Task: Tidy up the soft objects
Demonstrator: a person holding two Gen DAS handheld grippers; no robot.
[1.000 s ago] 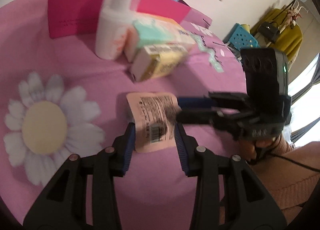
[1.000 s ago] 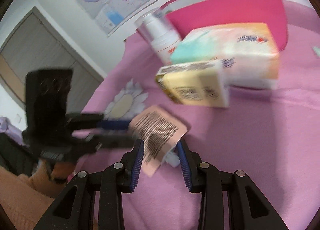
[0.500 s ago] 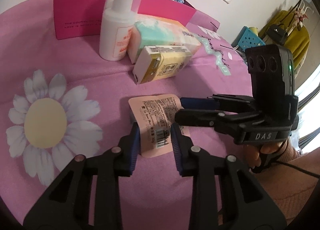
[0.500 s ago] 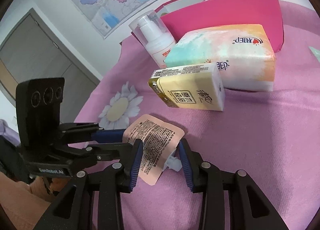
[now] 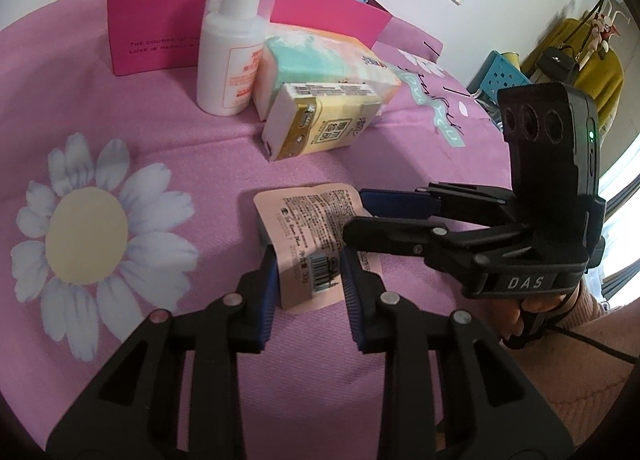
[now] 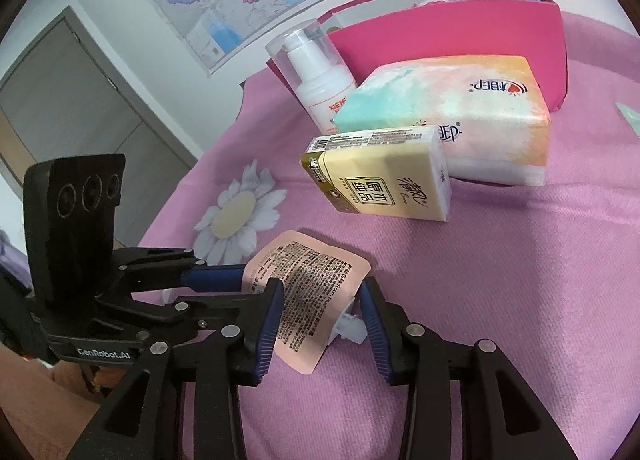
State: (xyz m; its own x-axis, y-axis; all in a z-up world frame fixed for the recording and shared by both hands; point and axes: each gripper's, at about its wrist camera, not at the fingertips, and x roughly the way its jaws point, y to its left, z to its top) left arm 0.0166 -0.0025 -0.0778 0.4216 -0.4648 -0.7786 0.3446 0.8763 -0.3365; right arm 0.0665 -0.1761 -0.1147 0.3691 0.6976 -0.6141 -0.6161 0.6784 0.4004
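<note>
Pink cloth (image 5: 168, 148) with a daisy print covers the surface under both your tools. Your left gripper (image 5: 308, 280) has its fingers narrowed onto the near end of the peach pouch (image 5: 312, 236), pads pressing its edges. Your right gripper (image 6: 322, 314) clamps the same pouch's spout end from the side. Beyond the fingertips lie a yellow tissue pack (image 5: 320, 124), a bigger tissue pack (image 6: 460, 116), a pump bottle (image 5: 232, 56) and a pink box (image 5: 156, 32).
</note>
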